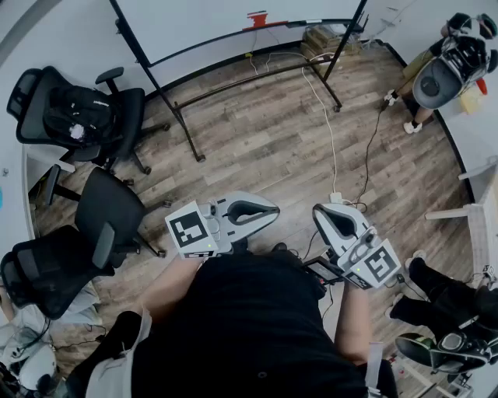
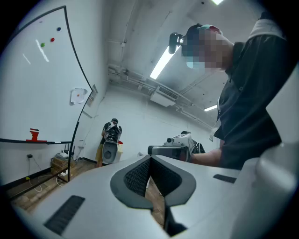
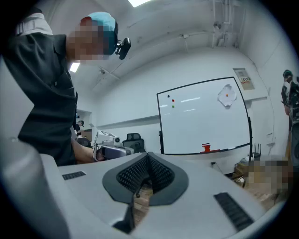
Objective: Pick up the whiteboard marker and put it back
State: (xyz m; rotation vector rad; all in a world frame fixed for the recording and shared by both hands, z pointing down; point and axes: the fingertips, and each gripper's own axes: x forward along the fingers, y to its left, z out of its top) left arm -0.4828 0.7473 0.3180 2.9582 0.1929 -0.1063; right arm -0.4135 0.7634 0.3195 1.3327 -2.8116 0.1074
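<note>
The whiteboard (image 1: pixel 233 19) stands at the far side of the room, with a red object (image 1: pixel 257 17) on its tray. I cannot make out a marker for certain in any view. My left gripper (image 1: pixel 274 210) and right gripper (image 1: pixel 320 210) are held level close to my body, over the wooden floor and far from the board. Both are shut with nothing between the jaws. In the left gripper view the board (image 2: pixel 37 70) is at the left, beyond the left gripper (image 2: pixel 150 158). In the right gripper view the board (image 3: pixel 205 116) and red object (image 3: pixel 206 148) lie beyond the right gripper (image 3: pixel 148 154).
Black office chairs (image 1: pixel 93 116) (image 1: pixel 109 218) stand at the left. The whiteboard stand's legs (image 1: pixel 257 85) and a cable (image 1: pixel 331 148) lie on the floor between me and the board. Another person with grippers (image 1: pixel 447 70) stands at the top right, and a seated person (image 1: pixel 443 295) at the lower right.
</note>
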